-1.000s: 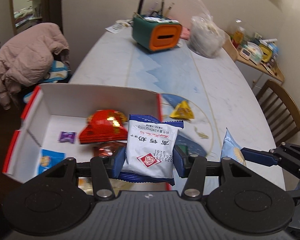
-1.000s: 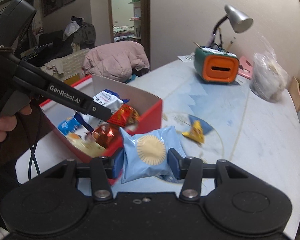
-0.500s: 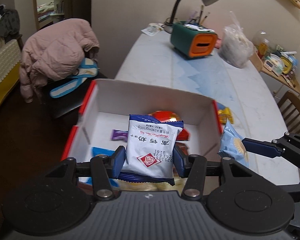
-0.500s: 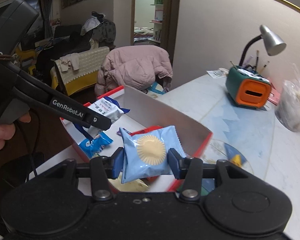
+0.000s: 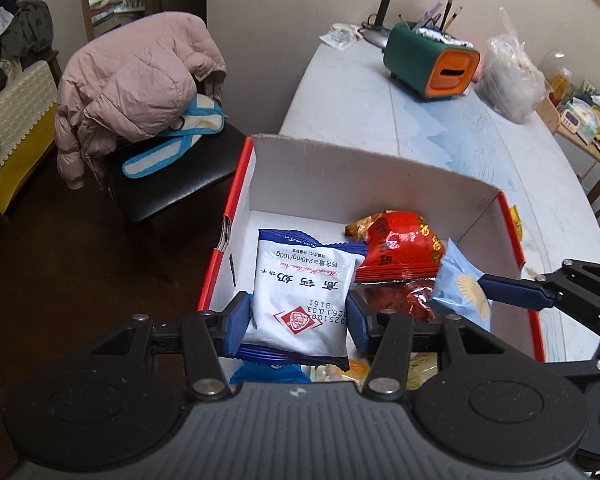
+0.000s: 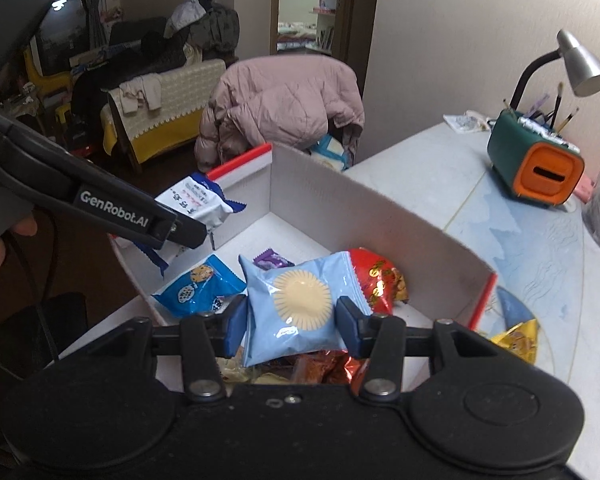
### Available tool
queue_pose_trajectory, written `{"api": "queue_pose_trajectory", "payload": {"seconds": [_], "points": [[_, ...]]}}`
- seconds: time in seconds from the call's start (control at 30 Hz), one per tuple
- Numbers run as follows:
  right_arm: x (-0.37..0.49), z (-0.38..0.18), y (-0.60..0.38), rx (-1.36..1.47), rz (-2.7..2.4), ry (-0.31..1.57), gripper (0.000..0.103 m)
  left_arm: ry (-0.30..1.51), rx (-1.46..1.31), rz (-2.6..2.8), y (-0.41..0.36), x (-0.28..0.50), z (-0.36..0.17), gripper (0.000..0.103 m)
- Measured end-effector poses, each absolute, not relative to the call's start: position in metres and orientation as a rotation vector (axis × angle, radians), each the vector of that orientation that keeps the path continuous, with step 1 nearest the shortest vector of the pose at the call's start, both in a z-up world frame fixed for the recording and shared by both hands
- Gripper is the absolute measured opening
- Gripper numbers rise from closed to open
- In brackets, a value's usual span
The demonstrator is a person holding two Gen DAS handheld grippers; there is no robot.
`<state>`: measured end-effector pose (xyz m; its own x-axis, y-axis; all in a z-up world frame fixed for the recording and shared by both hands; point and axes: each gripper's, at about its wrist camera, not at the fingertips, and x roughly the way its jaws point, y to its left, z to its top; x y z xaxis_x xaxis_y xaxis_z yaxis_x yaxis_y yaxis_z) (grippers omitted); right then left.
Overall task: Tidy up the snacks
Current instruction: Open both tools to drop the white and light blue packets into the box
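Both packets hang over the open red-and-white cardboard box at the bench's near corner, seemingly for dropping in: the left gripper pinches the white-and-blue snack packet, the right gripper the pale-blue sun-printed packet.

Left tool clamps white snack packet over the red-edged box. Right tool grips pale blue packet over the box's right side, beside red packet.
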<state>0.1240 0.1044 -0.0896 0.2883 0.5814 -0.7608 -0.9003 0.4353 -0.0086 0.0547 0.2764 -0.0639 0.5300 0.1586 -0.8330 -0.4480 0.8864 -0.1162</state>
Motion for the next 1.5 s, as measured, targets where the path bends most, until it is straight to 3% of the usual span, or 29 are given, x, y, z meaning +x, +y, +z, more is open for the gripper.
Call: {"api": "queue_pose_trajectory", "payload": {"seconds": [0.8,1.1,1.27,1.33,1.5], "points": [[0.138,-0.137,0.12,-0.536,0.969,0.882,0.047,1.104,-0.167,0.3,0.258,0.083,-0.114,0.051],[0.132,-0.127,0.113,-0.53,0.956,0.854,0.057,1.054,-0.173,0.295,0.258,0.071,-0.099,0.051],[0.126,-0.112,0.104,-0.5,0.962,0.819,0.067,1.015,-0.177,0.286,0.255,0.062,-0.087,0.051],[0.124,-0.105,0.099,-0.488,0.961,0.803,0.076,0.995,-0.185,0.28,0.253,0.059,-0.082,0.054],[0.118,-0.088,0.088,-0.464,0.964,0.765,0.081,0.951,-0.192,0.263,0.248,0.052,-0.068,0.056]]}}
